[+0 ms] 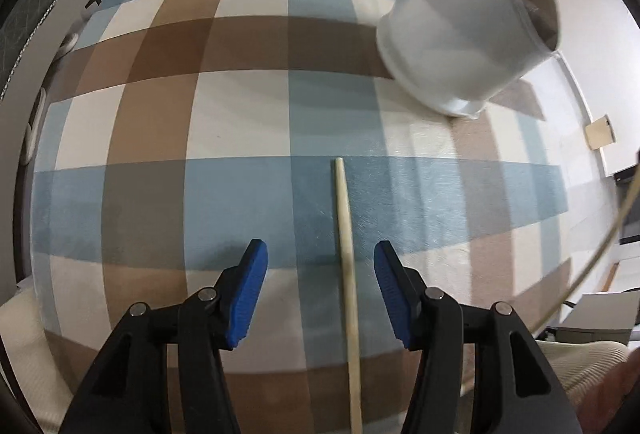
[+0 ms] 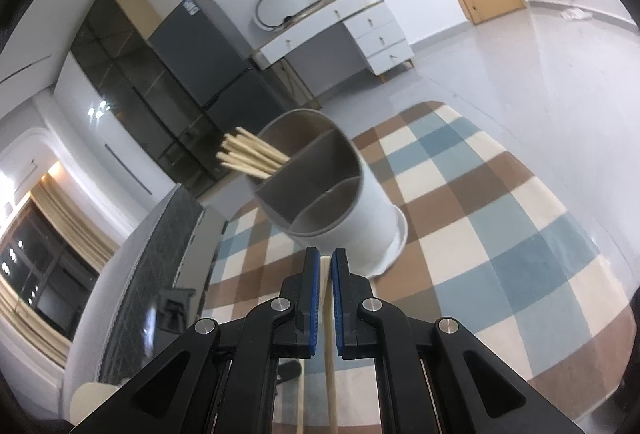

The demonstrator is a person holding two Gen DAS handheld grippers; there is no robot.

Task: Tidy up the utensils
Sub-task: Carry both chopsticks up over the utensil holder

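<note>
Left gripper [image 1: 321, 294] is pointing down at the checked rug [image 1: 160, 113], jaws apart. One loose chopstick [image 1: 345, 254] lies on the rug between the blue pads [image 1: 250, 294], nearer the right-hand one, touching neither. Nothing held on that side.

Right gripper [image 2: 326, 274] is clamped on a second chopstick [image 2: 329, 354]; the stick runs lengthwise through the closed jaws, tip poking out just past them toward the holder [image 2: 360, 218].

Holder is a round grey tub with inner dividers, standing on the rug near its edge, looks tilted in both views (fisheye, so can't be sure). One compartment already has a bundle of chopsticks [image 2: 252, 157] leaning out over the rim. Other compartments look empty as far as I can see into them.

Status, my read: most of the sticks are sorted. Left to do: drop the right-hand stick in with the bundle, then close the left jaws on the one on the rug and bin it too. Can't see any other loose utensils in either view.
</note>
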